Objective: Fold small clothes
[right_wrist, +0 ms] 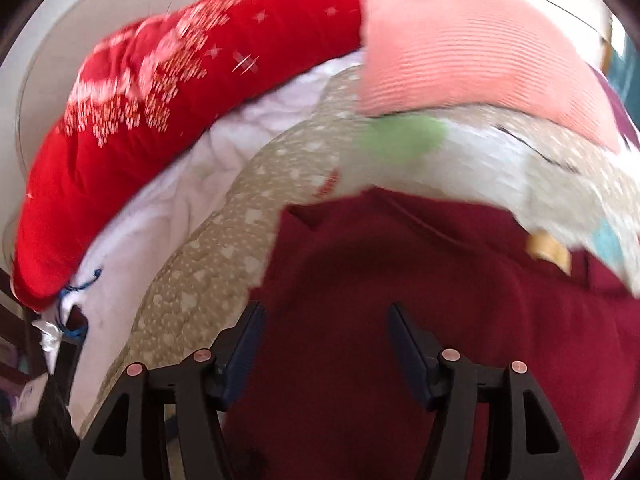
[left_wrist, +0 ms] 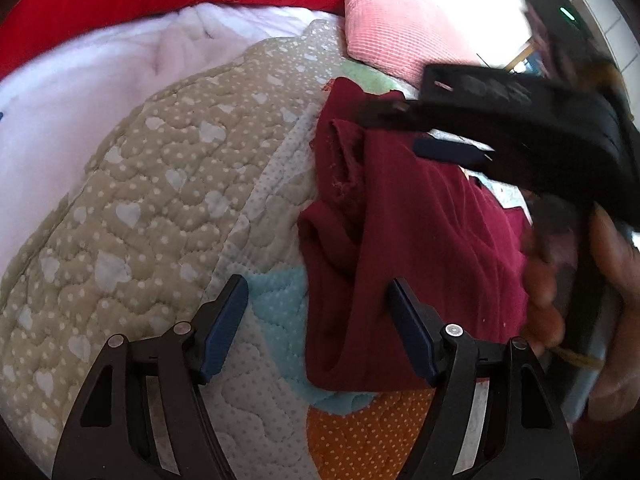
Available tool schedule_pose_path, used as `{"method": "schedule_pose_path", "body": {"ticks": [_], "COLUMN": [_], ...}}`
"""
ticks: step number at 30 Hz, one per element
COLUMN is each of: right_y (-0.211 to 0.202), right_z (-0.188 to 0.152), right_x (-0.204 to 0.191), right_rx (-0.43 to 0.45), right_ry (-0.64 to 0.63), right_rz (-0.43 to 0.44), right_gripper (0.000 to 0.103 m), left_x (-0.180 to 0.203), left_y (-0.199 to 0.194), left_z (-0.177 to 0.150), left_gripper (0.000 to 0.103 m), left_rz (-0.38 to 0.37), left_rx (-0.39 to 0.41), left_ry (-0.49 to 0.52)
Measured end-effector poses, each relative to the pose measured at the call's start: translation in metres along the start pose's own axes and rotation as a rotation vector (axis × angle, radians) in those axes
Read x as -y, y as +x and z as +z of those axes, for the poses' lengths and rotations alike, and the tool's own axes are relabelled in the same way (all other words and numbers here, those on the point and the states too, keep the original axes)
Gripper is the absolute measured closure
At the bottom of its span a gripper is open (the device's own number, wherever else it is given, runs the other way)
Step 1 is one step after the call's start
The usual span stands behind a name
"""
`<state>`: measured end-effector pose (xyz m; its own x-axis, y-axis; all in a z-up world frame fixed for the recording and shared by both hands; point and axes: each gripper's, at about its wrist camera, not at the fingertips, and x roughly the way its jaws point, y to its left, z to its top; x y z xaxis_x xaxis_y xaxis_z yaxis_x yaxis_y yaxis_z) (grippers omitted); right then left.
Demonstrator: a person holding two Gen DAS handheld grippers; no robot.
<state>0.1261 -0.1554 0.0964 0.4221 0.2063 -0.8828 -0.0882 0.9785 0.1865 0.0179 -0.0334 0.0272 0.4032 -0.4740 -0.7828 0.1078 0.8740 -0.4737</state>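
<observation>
A beige quilt (left_wrist: 132, 200) with white hearts is spread beside a white blanket (left_wrist: 80, 68); a red cushion (right_wrist: 132, 120) and pink pillow (right_wrist: 460, 48) are seen behind.

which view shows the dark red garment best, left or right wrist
The left wrist view: the dark red garment appears sharp, with its folded layers and left edge lying on the quilt. The right wrist view is motion-blurred and shows only a broad, mostly featureless stretch of it.

A dark red garment (left_wrist: 404, 240) lies partly folded and rumpled on the quilt (left_wrist: 140, 208).
</observation>
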Motion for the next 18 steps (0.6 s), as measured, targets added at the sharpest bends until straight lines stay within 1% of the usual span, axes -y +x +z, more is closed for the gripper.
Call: {"method": "schedule_pose_path", "body": {"ticks": [1, 2, 3, 4, 6, 8, 9, 10, 11, 13, 14, 15, 16, 17, 18], "right_y": [0.006, 0.016, 0.025, 0.032, 0.048, 0.058, 0.06, 0.059, 0.058, 0.052, 0.045, 0.035, 0.026, 0.016, 0.006], "right_z": [0.006, 0.012, 0.015, 0.018, 0.022, 0.023, 0.022, 0.02, 0.018, 0.01, 0.005, 0.002, -0.001, -0.002, -0.004], "right_x": [-0.006, -0.014, -0.018, -0.02, -0.025, -0.025, -0.024, -0.021, -0.021, -0.018, -0.017, -0.013, -0.007, 0.001, 0.008], "right_rx": [-0.009, -0.035, -0.064, -0.088, -0.123, -0.132, -0.121, -0.08, -0.056, -0.009, 0.019, 0.049, 0.069, 0.089, 0.106], "right_ry": [-0.017, -0.045, -0.066, -0.083, -0.126, -0.139, -0.138, -0.129, -0.126, -0.144, -0.152, -0.144, -0.122, -0.082, -0.043], "right_rz": [-0.003, -0.014, -0.031, -0.047, -0.102, -0.123, -0.13, -0.133, -0.134, -0.149, -0.146, -0.128, -0.107, -0.06, -0.009], "right_gripper": [0.041, 0.039, 0.034, 0.031, 0.029, 0.026, 0.026, 0.026, 0.03, 0.044, 0.057, 0.069, 0.073, 0.08, 0.081], "left_x": [-0.001, -0.002, -0.003, -0.003, -0.004, -0.002, 0.0, 0.001, 0.002, 0.004, 0.006, 0.012, 0.016, 0.023, 0.027], "left_y": [0.0, 0.0, 0.0, 0.0, 0.0, 0.001, 0.0, 0.0, 0.0, -0.001, 0.0, 0.002, 0.006, 0.008, 0.008], "left_z": [0.001, 0.002, 0.002, 0.003, 0.004, 0.004, 0.004, 0.004, 0.004, 0.003, 0.003, 0.005, 0.006, 0.004, 0.003], "left_gripper": [0.03, 0.03, 0.03, 0.03, 0.03, 0.03, 0.029, 0.029, 0.029, 0.025, 0.024, 0.022, 0.021, 0.02, 0.019], "left_rz": [-0.006, -0.012, -0.018, -0.019, -0.017, -0.011, -0.009, -0.007, -0.006, -0.006, -0.003, 0.007, 0.021, 0.045, 0.06], "left_rx": [-0.005, -0.008, -0.008, -0.008, -0.004, 0.0, 0.001, 0.003, 0.005, 0.008, 0.01, 0.013, 0.016, 0.022, 0.029], "left_ry": [-0.001, -0.003, -0.007, -0.009, -0.008, -0.002, 0.0, 0.002, 0.002, 0.006, 0.01, 0.021, 0.037, 0.066, 0.084]}}
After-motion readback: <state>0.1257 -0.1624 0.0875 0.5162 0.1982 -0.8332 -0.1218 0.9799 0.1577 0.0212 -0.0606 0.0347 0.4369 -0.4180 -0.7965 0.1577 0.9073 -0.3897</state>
